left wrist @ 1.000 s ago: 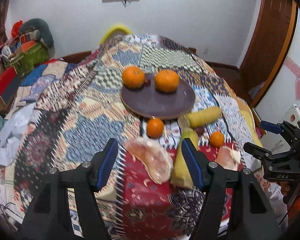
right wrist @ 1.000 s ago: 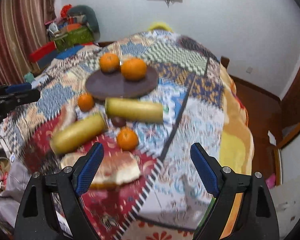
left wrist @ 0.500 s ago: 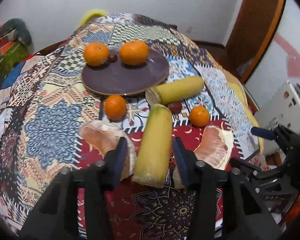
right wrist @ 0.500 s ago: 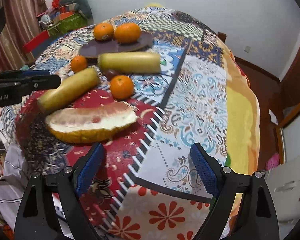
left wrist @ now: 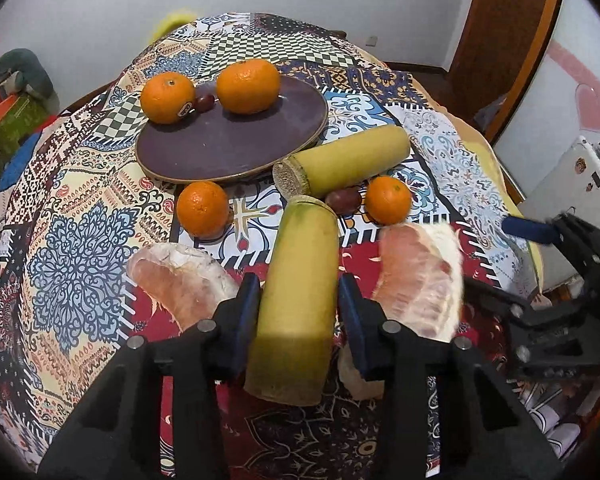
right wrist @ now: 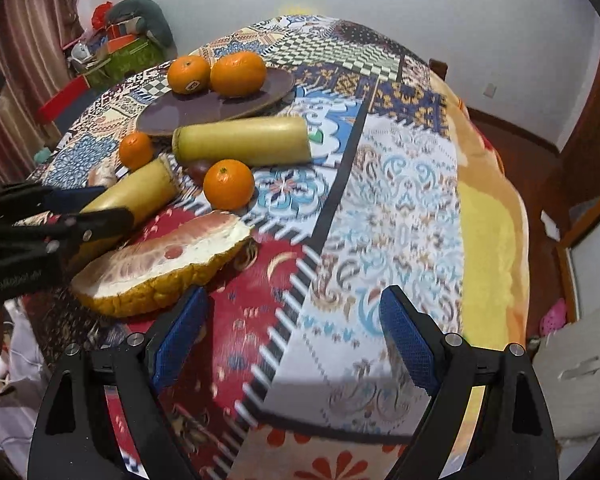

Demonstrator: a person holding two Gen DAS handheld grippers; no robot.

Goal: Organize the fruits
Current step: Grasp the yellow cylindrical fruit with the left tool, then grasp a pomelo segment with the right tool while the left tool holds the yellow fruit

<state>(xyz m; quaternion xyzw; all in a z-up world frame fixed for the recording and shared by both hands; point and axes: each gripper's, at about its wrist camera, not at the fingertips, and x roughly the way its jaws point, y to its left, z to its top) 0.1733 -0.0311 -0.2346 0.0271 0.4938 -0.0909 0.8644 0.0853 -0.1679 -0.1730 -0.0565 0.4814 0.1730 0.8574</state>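
Where the left gripper [left wrist: 298, 312] has just been closing onto the yellow-green sugarcane length [left wrist: 300, 280] on the patchwork table [left wrist: 80, 264], its black fingers hide part of two pomelo wedges [left wrist: 420, 276]; the right gripper [right wrist: 292, 340] hangs spread over cloth.

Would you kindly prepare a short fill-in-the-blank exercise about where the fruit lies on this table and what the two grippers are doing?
1. The round dark purple plate holds ____ large oranges.
2. The left gripper has just been closing on the nearer yellow ____ piece.
3. The right gripper is ____ and holds nothing.
4. The peeled pink pomelo wedge lies on the ____ patch of the patterned cloth.

Missing words: two; sugarcane; open; red
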